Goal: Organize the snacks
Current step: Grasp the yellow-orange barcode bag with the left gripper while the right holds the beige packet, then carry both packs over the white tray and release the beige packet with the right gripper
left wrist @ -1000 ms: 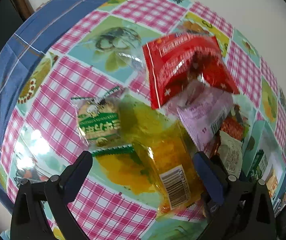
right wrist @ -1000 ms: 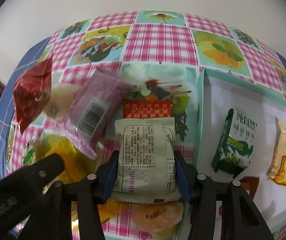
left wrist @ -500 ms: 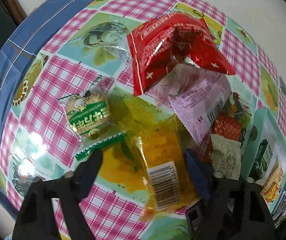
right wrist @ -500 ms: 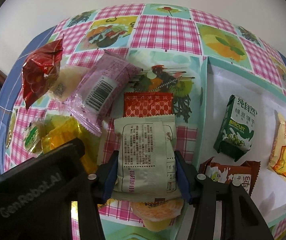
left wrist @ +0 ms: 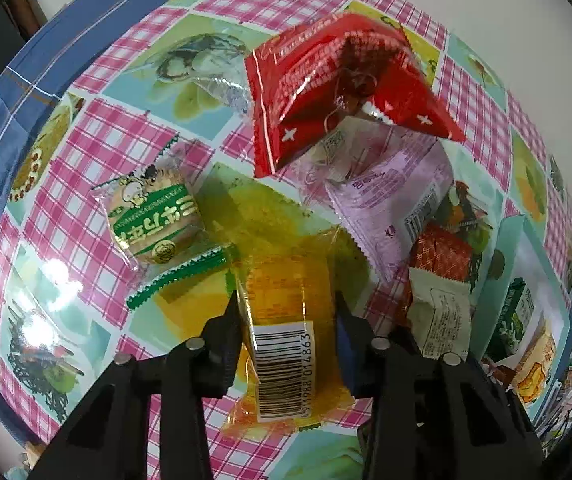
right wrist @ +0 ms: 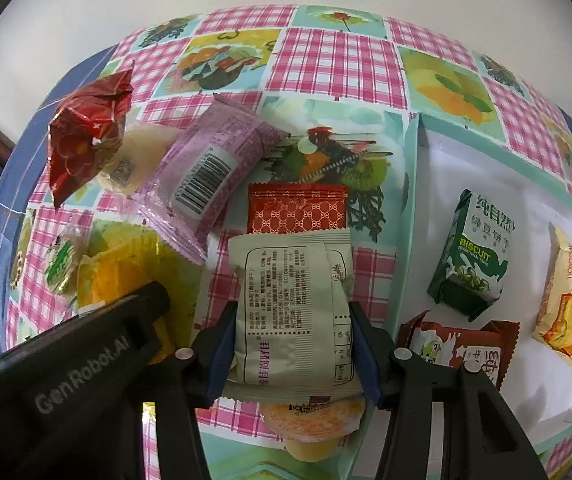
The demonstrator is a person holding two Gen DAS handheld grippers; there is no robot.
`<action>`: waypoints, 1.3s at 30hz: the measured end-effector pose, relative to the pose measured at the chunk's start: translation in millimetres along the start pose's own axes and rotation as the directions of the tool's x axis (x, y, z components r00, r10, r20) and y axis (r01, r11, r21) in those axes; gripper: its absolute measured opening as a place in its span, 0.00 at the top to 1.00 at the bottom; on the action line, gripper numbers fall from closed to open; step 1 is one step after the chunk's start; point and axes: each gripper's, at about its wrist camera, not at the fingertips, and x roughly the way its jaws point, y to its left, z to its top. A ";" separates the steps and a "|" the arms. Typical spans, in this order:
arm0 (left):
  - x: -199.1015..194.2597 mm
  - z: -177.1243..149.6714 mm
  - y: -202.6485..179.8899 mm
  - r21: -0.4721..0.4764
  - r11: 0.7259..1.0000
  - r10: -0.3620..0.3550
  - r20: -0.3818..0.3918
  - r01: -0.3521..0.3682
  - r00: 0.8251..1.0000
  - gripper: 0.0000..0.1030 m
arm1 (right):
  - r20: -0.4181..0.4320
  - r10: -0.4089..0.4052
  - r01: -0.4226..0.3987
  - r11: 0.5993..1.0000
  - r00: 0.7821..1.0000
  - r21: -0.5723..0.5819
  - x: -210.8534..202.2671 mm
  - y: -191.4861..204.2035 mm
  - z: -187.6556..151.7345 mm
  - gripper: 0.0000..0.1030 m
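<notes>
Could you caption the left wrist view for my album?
Left gripper closing its jaws on a yellow packet amid snacks.

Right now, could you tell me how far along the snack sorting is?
Done: the tray holds a green biscuit pack, a brown pack and an orange pack. In hand: the left tool is closing on the yellow snack; the right tool grips the beige packet. Left: red bag, purple pack, green cracker.
</notes>
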 end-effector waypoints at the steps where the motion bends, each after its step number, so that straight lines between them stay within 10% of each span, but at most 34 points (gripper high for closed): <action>1: -1.4 0.1 -0.3 0.001 1.000 0.000 0.007 0.000 1.000 0.60 | -0.001 0.003 -0.003 1.000 1.000 0.002 -0.7 -0.5 0.3 0.46; 24: -84.9 -16.4 -10.2 0.049 0.995 -0.092 0.133 0.086 0.987 0.61 | 0.102 0.019 -0.025 0.998 0.995 0.057 -77.0 -42.7 -2.6 0.46; 39: -97.0 -71.2 -105.8 0.294 0.952 -0.129 0.144 0.082 0.981 0.61 | 0.114 -0.062 0.034 0.972 0.992 0.232 -107.0 -148.3 -25.4 0.46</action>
